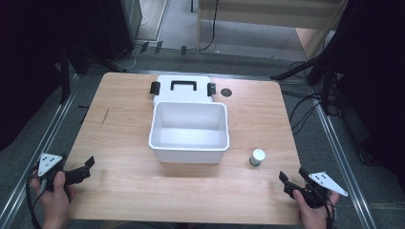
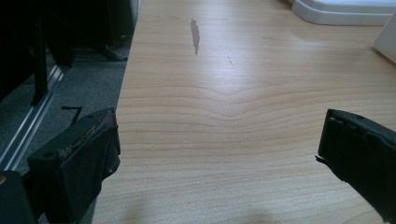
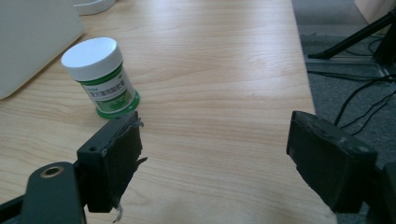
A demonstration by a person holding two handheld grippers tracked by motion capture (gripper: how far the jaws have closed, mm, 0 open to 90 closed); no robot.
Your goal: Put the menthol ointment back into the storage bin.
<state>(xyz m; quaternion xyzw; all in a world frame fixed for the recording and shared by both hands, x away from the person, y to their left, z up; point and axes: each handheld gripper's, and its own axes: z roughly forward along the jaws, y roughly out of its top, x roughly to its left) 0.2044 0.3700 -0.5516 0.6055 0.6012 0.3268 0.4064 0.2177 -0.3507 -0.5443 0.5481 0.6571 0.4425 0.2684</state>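
Note:
A white open bin (image 1: 189,145) stands mid-table, its lid (image 1: 181,87) with a black handle lying flat behind it. A small white-capped jar with a green label (image 1: 257,157) (image 3: 103,79) stands upright to the right of the bin. My right gripper (image 1: 292,180) (image 3: 215,154) is open at the front right corner, held by a hand, with the jar just beyond its left jaw and nothing between the jaws. My left gripper (image 1: 85,168) (image 2: 219,149) is open at the front left edge, over bare wood.
The wooden table (image 1: 124,138) has a dark streak (image 2: 195,35) at left and a black round spot (image 1: 226,92) near the back. Metal rails, cables and tripod legs lie on the grey floor along both sides.

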